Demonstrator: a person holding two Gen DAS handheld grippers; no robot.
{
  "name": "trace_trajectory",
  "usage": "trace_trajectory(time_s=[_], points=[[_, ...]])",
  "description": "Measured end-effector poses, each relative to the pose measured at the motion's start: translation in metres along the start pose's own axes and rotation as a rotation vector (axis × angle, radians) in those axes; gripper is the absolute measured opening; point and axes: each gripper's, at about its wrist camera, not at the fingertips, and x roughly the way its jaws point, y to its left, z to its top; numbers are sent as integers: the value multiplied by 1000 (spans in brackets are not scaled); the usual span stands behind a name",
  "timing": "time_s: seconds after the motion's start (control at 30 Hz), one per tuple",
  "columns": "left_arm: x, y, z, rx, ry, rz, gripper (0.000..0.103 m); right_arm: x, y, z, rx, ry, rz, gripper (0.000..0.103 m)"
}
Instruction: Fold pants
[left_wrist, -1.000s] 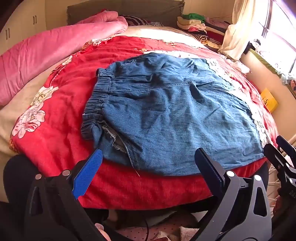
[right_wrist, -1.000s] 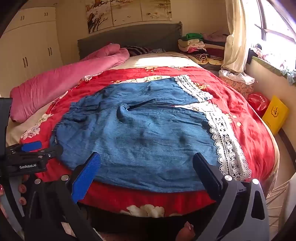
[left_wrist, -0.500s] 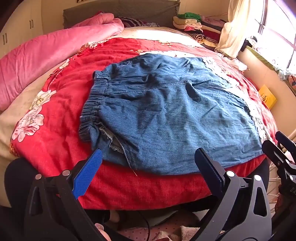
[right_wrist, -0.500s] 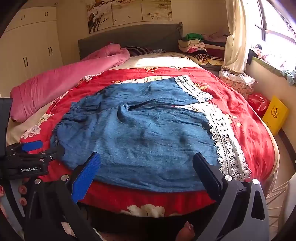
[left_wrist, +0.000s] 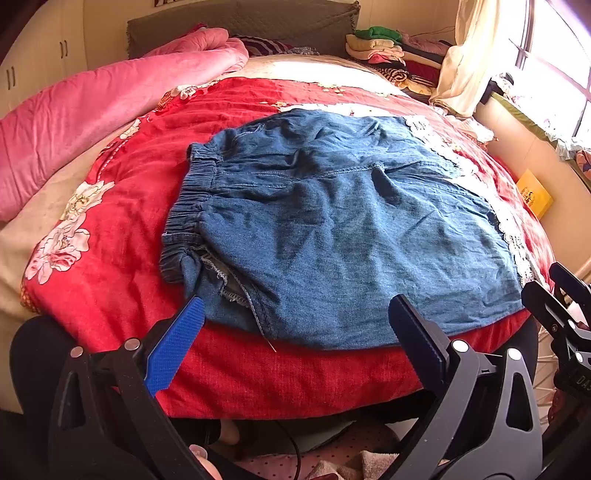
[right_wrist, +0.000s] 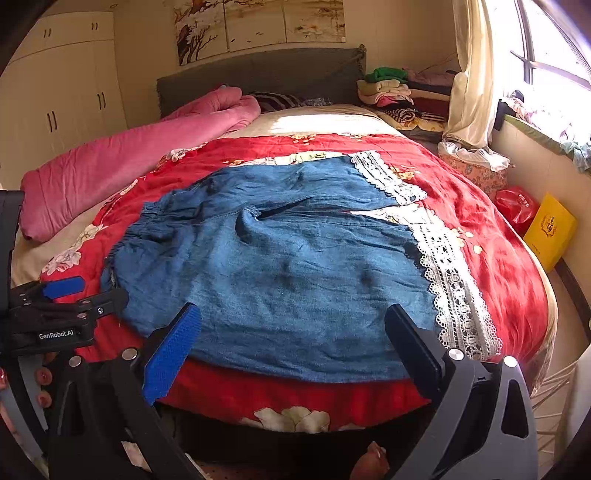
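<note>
Left gripper (left_wrist: 295, 336) eased slightly forward toward pants (left_wrist: 343, 229); right gripper view unchanged.

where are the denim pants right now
The denim pants lie spread flat on the red floral quilt, near the bed's front edge just ahead of both open grippers, elastic waistband to the left and lace-trimmed hems to the right.

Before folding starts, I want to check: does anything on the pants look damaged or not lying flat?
The pants lie mostly flat, but near the waistband one corner is turned over, showing a frayed seam. A loose thread hangs off the near edge.
</note>
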Motion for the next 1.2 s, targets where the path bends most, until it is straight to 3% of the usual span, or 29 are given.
trace_trajectory(time_s=[1.2], points=[[-2, 4, 5, -2, -6, 3, 94, -1, 3, 0, -3, -1, -5, 99]])
